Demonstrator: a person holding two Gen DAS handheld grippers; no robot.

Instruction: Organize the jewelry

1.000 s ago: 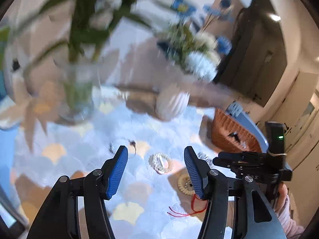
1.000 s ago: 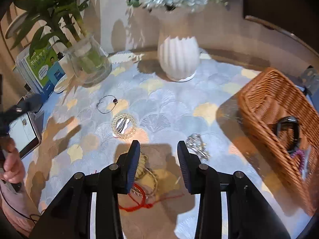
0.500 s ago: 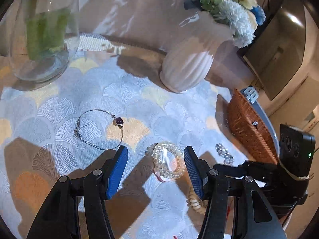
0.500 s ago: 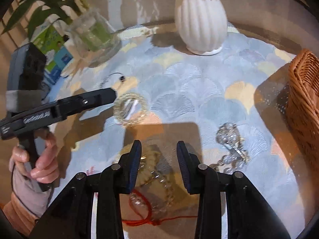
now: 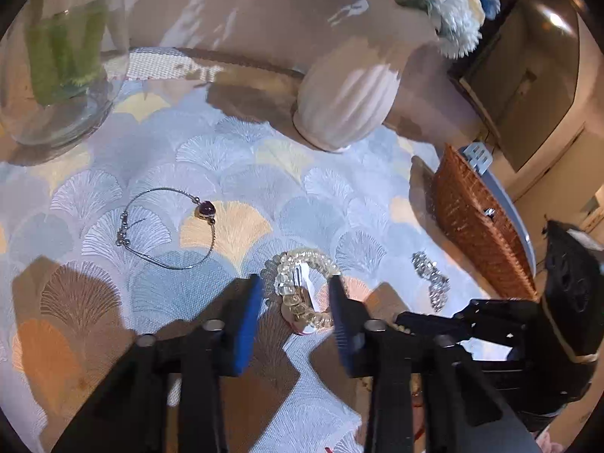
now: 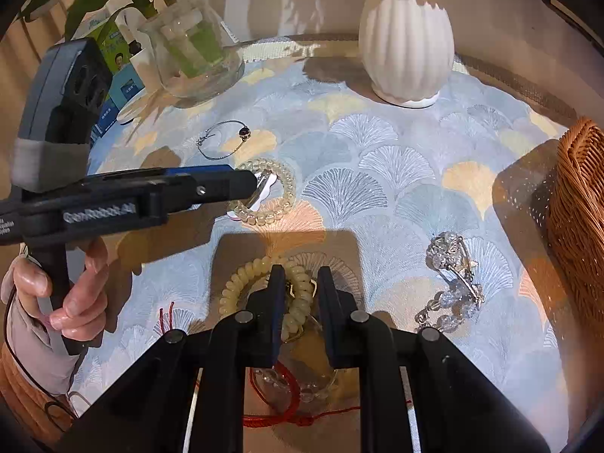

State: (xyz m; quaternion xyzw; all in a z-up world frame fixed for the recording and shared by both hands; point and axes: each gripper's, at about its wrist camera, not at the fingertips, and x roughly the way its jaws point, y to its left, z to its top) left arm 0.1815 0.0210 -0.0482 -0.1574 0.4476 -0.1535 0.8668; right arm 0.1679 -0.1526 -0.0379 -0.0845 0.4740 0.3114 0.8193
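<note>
A clear yellow bead bracelet (image 5: 302,290) lies on the patterned cloth between the open fingers of my left gripper (image 5: 296,294); it also shows in the right wrist view (image 6: 271,196). My right gripper (image 6: 298,287) is open low over a cream disc-bead bracelet (image 6: 245,283), its fingers straddling part of the ring. A thin silver bangle with a purple stone (image 5: 170,226) lies left. A crystal bracelet (image 6: 453,283) lies right. A red cord bracelet (image 6: 287,415) lies under my right gripper.
A wicker basket (image 5: 479,226) stands at the right edge of the table. A white ribbed vase (image 6: 407,45) and a glass vase with green stems (image 6: 188,56) stand at the back. Books lean at the far left (image 6: 117,75).
My left gripper has moved forward and down so its fingers flank the yellow bead bracelet. My right gripper has dropped closer to the cream bracelet.
</note>
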